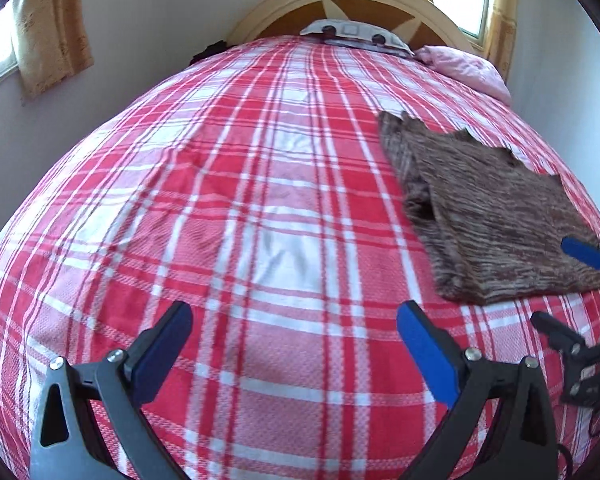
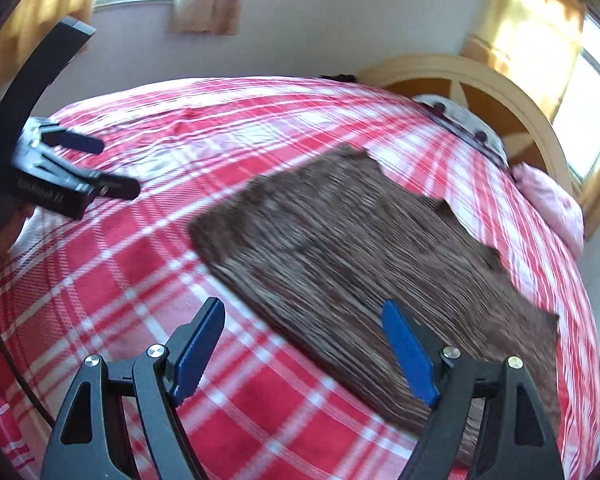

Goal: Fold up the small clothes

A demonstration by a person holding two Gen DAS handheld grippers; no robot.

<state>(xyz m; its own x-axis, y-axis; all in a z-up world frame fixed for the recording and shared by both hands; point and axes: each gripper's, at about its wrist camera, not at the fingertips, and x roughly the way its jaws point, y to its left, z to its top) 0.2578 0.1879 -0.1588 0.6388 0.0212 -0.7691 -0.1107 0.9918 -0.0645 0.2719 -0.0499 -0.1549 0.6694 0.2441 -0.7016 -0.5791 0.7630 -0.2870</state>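
A small brown knitted garment (image 1: 488,208) lies folded flat on the red and white plaid bedspread (image 1: 260,200), to the right in the left wrist view. It fills the middle of the right wrist view (image 2: 360,256). My left gripper (image 1: 294,328) is open and empty above bare bedspread, left of the garment. My right gripper (image 2: 304,332) is open and empty, hovering over the garment's near edge. The right gripper shows at the right edge of the left wrist view (image 1: 580,280). The left gripper shows at the left of the right wrist view (image 2: 100,166).
A wooden headboard (image 1: 340,0) stands at the far end of the bed. A pink pillow (image 1: 464,66) and a grey patterned pillow (image 1: 356,34) lie near it. Curtained windows (image 1: 48,36) are in the walls.
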